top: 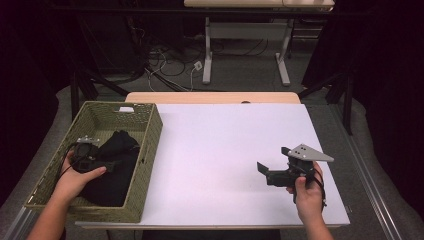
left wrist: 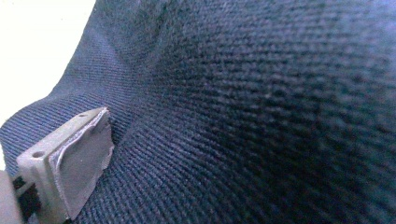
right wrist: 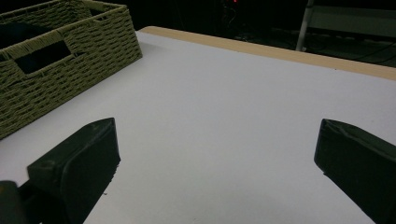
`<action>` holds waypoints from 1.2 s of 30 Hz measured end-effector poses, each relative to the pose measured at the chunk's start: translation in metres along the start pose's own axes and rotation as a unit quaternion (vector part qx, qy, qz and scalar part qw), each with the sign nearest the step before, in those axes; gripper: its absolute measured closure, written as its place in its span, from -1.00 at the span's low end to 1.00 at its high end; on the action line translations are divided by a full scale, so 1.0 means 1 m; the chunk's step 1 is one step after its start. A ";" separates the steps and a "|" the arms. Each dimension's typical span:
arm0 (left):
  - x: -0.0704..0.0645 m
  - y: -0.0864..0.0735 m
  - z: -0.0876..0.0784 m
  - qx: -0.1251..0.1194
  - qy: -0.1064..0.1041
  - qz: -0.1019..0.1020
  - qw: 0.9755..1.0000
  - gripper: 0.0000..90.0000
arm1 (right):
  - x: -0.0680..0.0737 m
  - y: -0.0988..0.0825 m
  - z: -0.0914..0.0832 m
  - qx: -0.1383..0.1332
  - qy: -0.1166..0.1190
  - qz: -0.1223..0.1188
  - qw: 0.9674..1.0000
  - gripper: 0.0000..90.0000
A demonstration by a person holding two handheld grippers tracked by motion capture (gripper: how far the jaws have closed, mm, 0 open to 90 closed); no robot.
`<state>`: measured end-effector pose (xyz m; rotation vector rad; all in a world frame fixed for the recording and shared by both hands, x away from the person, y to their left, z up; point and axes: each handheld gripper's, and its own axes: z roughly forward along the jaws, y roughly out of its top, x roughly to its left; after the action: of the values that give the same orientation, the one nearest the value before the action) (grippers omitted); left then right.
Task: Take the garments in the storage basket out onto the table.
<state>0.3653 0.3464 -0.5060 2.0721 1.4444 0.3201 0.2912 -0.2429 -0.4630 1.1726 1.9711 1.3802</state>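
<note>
Left gripper (top: pixel 107 165) is sitting inside the woven basket (top: pixel 150 150) at the table's left side, held by the person's left hand (top: pixel 75 177), and its front end is lying against the black cloth (top: pixel 112 170) that is bunched up in the basket. In the left gripper view one grey jaw pad is showing at the lower left, pressing flat against the dark, ribbed weave of the cloth (left wrist: pixel 243 116), which is rising past it and folding over toward the upper right; the other jaw is hidden behind the fabric, so whether the jaws are pinching the cloth or just resting in it cannot be told. The cloth is lying directly ahead of and around this gripper, heaped from the basket's middle toward its near wall.

Right gripper (top: pixel 261 169) is hovering low over the bare white table top (top: pixel 220 145) on the right side, gripped by the person's right hand (top: pixel 306 192), with its grey three-cornered plate on top and its nose pointing left toward the basket. Its jaws are standing spread wide apart with nothing between them; in the right gripper view they are framing open white surface (right wrist: pixel 224 121), and the basket (right wrist: pixel 70 70) is sitting well apart at the upper left, a dark patch of cloth showing through its handle slot. Beyond the table, a wooden edge strip (top: pixel 212 97) is running along the far side.
</note>
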 end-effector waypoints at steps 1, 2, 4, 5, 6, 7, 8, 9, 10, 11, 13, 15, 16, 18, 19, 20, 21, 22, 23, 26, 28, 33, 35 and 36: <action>0.000 -0.001 0.001 0.000 -0.001 -0.003 1.000 -1.00 | 0.000 0.000 0.000 0.001 0.001 0.000 1.000 -1.00; 0.001 -0.001 0.002 0.001 -0.002 -0.002 1.000 -1.00 | 0.000 0.000 0.000 0.002 0.001 0.001 1.000 -1.00; 0.002 -0.002 0.002 0.004 -0.004 -0.008 1.000 -1.00 | 0.000 -0.001 0.001 -0.001 0.000 0.002 1.000 -1.00; 0.002 -0.003 0.003 0.002 -0.005 -0.009 1.000 -1.00 | 0.000 -0.001 0.001 -0.001 0.000 0.001 1.000 -1.00; 0.003 -0.003 0.003 0.002 -0.007 -0.010 1.000 -1.00 | 0.000 -0.001 0.001 0.000 0.000 0.001 1.000 -1.00; 0.003 -0.003 0.004 0.001 -0.007 -0.011 1.000 -1.00 | 0.000 -0.001 0.001 0.001 0.000 0.002 1.000 -1.00; 0.003 -0.004 0.004 -0.001 -0.006 -0.012 1.000 -1.00 | 0.000 -0.001 0.002 0.000 0.000 0.001 1.000 -1.00; 0.003 -0.004 0.005 -0.001 -0.005 -0.010 1.000 -1.00 | 0.000 -0.001 0.001 0.003 0.000 0.000 1.000 -1.00; 0.003 -0.004 0.005 0.001 -0.005 -0.012 1.000 -1.00 | 0.000 -0.001 0.002 0.004 0.001 -0.001 1.000 -1.00; 0.002 -0.004 0.005 0.000 -0.004 -0.013 1.000 -1.00 | 0.000 -0.001 0.002 0.005 0.002 0.000 1.000 -1.00; 0.002 -0.005 0.006 0.001 -0.003 -0.011 1.000 -1.00 | 0.000 -0.001 0.002 0.004 -0.001 -0.002 1.000 -1.00; 0.002 -0.005 0.007 0.002 -0.007 -0.008 1.000 -1.00 | 0.000 -0.001 0.002 0.001 0.000 0.000 1.000 -1.00; 0.002 -0.005 0.007 0.001 -0.006 -0.004 1.000 -1.00 | 0.000 -0.001 0.002 0.001 -0.001 0.000 1.000 -1.00; 0.002 -0.006 0.008 0.001 -0.006 -0.005 1.000 -1.00 | 0.000 -0.001 0.002 0.005 0.000 0.002 1.000 -1.00; 0.002 -0.007 0.008 0.001 -0.008 -0.003 1.000 -1.00 | 0.000 -0.002 0.002 0.005 0.000 0.002 1.000 -1.00; 0.002 -0.007 0.009 0.001 -0.007 -0.003 1.000 -0.99 | -0.001 -0.002 0.002 0.004 -0.002 0.002 1.000 -1.00; 0.001 -0.007 0.009 0.004 -0.006 -0.001 1.000 -0.98 | 0.000 -0.002 0.002 0.004 -0.001 0.003 1.000 -1.00; 0.001 -0.008 0.009 0.006 -0.004 0.001 1.000 -0.94 | 0.000 -0.002 0.002 0.003 -0.001 0.002 1.000 -1.00; 0.001 -0.007 0.009 0.010 -0.004 0.002 1.000 -0.90 | 0.000 -0.002 0.002 0.004 0.000 0.002 1.000 -1.00; 0.000 -0.007 0.009 0.018 0.002 0.004 1.000 -0.74 | 0.000 -0.002 0.002 0.001 -0.001 0.002 1.000 -0.99; 0.000 -0.006 0.009 0.022 0.004 0.012 1.000 -0.63 | 0.000 -0.002 0.002 0.002 0.000 0.002 1.000 -0.99; 0.000 -0.006 0.009 0.026 0.010 0.011 1.000 -0.39 | -0.001 -0.002 0.002 0.002 0.000 0.002 1.000 -0.99; 0.000 -0.006 0.008 0.028 0.011 0.007 1.000 -0.27 | -0.001 -0.002 0.003 0.002 0.000 0.002 1.000 -0.98; 0.000 -0.006 0.008 0.029 0.013 0.005 0.999 -0.21 | -0.001 -0.002 0.003 0.002 0.000 0.001 1.000 -0.98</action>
<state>0.3647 0.3457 -0.5157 2.1292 1.4763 0.3129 0.2927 -0.2427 -0.4663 1.1770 1.9739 1.3790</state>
